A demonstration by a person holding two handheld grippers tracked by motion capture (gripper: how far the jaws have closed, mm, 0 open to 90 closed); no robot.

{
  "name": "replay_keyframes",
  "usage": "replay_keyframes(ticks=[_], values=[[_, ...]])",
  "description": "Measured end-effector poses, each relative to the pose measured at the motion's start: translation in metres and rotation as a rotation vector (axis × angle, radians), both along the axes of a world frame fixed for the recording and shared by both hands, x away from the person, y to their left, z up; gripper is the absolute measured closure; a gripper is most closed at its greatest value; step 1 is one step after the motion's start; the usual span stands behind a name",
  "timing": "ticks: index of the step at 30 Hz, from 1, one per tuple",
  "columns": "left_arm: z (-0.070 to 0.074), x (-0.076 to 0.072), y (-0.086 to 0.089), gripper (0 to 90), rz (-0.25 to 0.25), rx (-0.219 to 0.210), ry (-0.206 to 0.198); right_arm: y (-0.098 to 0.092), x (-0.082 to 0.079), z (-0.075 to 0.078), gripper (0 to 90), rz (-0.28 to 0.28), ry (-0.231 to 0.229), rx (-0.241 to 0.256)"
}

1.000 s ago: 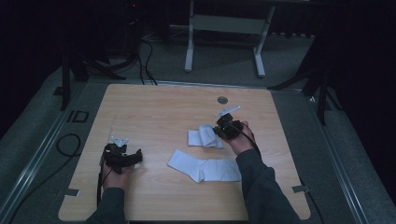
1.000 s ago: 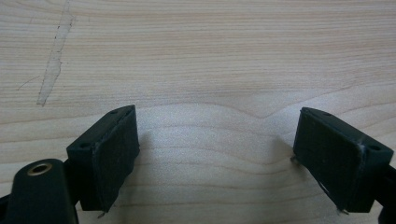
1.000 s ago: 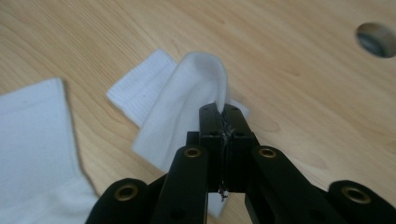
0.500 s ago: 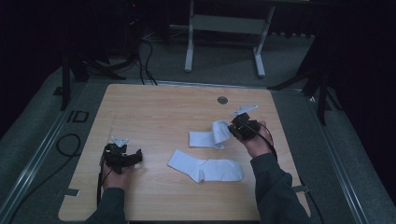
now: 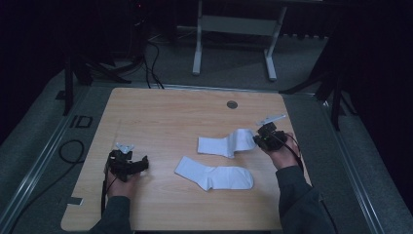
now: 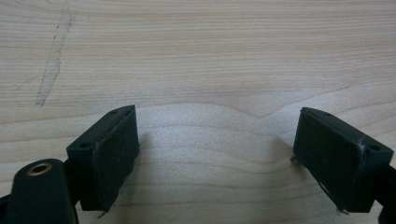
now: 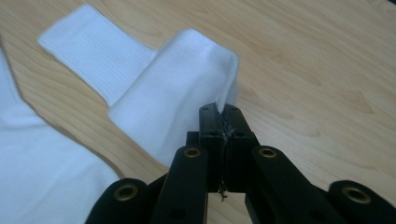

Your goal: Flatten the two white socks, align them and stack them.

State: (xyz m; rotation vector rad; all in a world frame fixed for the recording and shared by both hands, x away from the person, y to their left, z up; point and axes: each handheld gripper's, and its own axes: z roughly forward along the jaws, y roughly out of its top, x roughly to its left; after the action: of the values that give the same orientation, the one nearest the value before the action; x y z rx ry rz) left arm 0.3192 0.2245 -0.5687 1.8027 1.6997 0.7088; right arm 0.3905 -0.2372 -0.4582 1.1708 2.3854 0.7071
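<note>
Pinching one of two white socks (image 5: 228, 145), the right gripper (image 5: 259, 140) is clamped; the left gripper (image 5: 141, 165) gapes wide.

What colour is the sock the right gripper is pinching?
Plain white, with a ribbed cuff; the sock in the right gripper shows best in the right gripper view.

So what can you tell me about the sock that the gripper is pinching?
The pinched sock is white, soft, ribbed knit. Its cuff end lies flat on the wooden table. The other end is lifted and folded back, clamped between the shut jaws of the right gripper. It lies just beyond the second sock.
</note>
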Motion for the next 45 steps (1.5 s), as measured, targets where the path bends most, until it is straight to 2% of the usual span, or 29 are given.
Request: replay_keyframes(ticks=[13,21,22,23,25,27,28,31,32,33,38,45], values=[[0.000,0.000,0.000,14.2,-0.001,0.001,0.001,-0.036,-0.009,-0.026,88.2,-0.040,0.067,-0.034],[0.000,0.000,0.000,14.2,0.000,-0.002,-0.002,-0.051,-0.015,-0.039,87.2,-0.049,0.108,-0.047],[0.000,0.000,0.000,14.2,-0.001,-0.001,-0.002,-0.051,-0.015,-0.039,83.2,-0.049,0.108,-0.047],[0.000,0.000,0.000,14.2,-0.001,-0.001,-0.002,-0.053,-0.015,-0.038,70.5,-0.038,0.100,-0.043],[0.000,0.000,0.000,14.2,-0.001,-0.001,-0.001,-0.051,-0.016,-0.033,66.0,-0.016,0.072,-0.038],[0.000,0.000,0.000,14.2,-0.001,-0.001,-0.001,-0.051,-0.016,-0.033,66.0,-0.016,0.072,-0.038],[0.000,0.000,0.000,14.2,-0.002,0.000,-0.001,-0.045,-0.014,-0.029,64.6,0.014,0.058,-0.035],[0.000,0.000,0.000,14.2,-0.001,0.000,-0.001,-0.037,-0.012,-0.029,64.1,0.049,0.050,-0.022],[0.000,0.000,0.000,14.2,-0.001,0.000,-0.001,-0.037,-0.012,-0.029,64.1,0.049,0.050,-0.022],[0.000,0.000,0.000,14.2,-0.002,0.000,-0.001,-0.030,-0.009,-0.031,63.3,0.080,0.055,-0.018],[0.000,0.000,0.000,14.2,-0.001,0.000,-0.001,-0.013,-0.003,-0.037,62.8,0.130,0.071,-0.032],[0.000,0.000,0.000,14.2,-0.002,0.000,-0.001,0.009,0.004,-0.041,63.4,0.186,0.061,-0.027]])
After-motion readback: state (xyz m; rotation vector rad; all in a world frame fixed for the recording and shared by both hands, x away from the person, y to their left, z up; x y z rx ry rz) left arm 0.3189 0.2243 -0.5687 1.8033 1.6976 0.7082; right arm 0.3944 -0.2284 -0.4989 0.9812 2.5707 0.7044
